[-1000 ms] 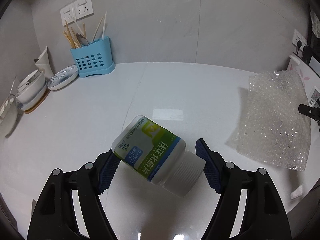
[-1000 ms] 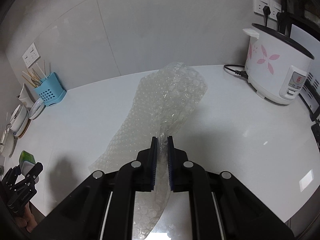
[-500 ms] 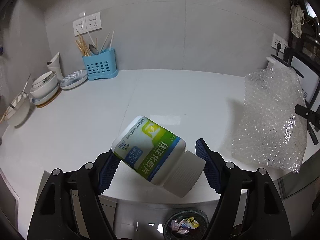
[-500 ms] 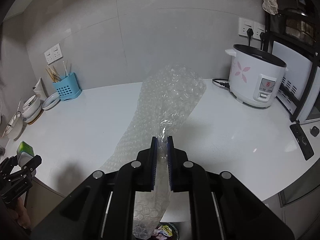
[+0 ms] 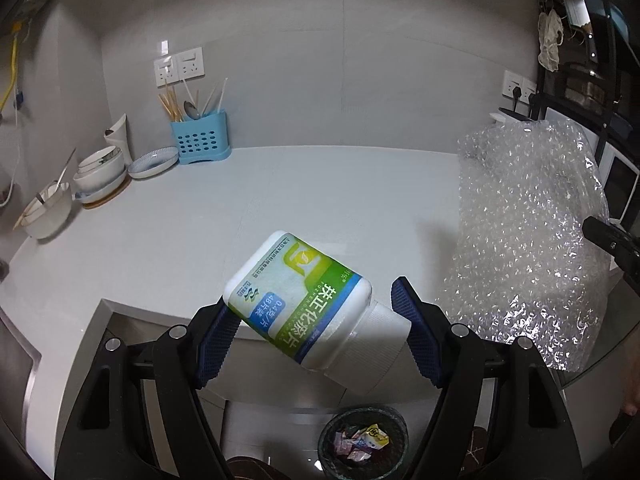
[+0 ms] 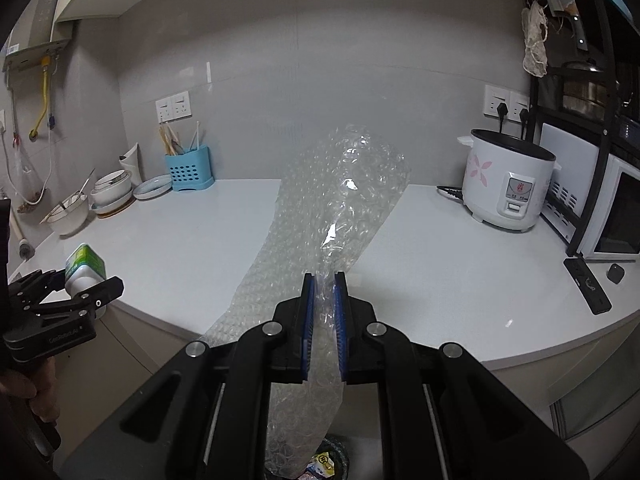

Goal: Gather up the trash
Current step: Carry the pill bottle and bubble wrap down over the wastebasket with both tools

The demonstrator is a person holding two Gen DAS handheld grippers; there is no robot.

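My left gripper [image 5: 316, 322] is shut on a white pill bottle [image 5: 304, 304] with a green and blue label, held tilted in the air past the counter's front edge. It also shows at the left of the right wrist view [image 6: 82, 268]. My right gripper [image 6: 324, 304] is shut on a sheet of clear bubble wrap [image 6: 332, 216], which hangs up and down from the jaws; the sheet shows at the right of the left wrist view [image 5: 524, 240]. A dark trash bin [image 5: 362, 440] holding crumpled wrappers stands on the floor below both grippers.
The white counter [image 6: 200, 232] carries a blue utensil holder [image 6: 190, 170], stacked bowls and plates [image 6: 112, 194] at the left, a white rice cooker [image 6: 506, 184], a microwave [image 6: 616, 208] and a black remote [image 6: 588, 286] at the right.
Both grippers have pulled back and up from the counter with their loads. The counter's front edge and the trash bin below have come into view.
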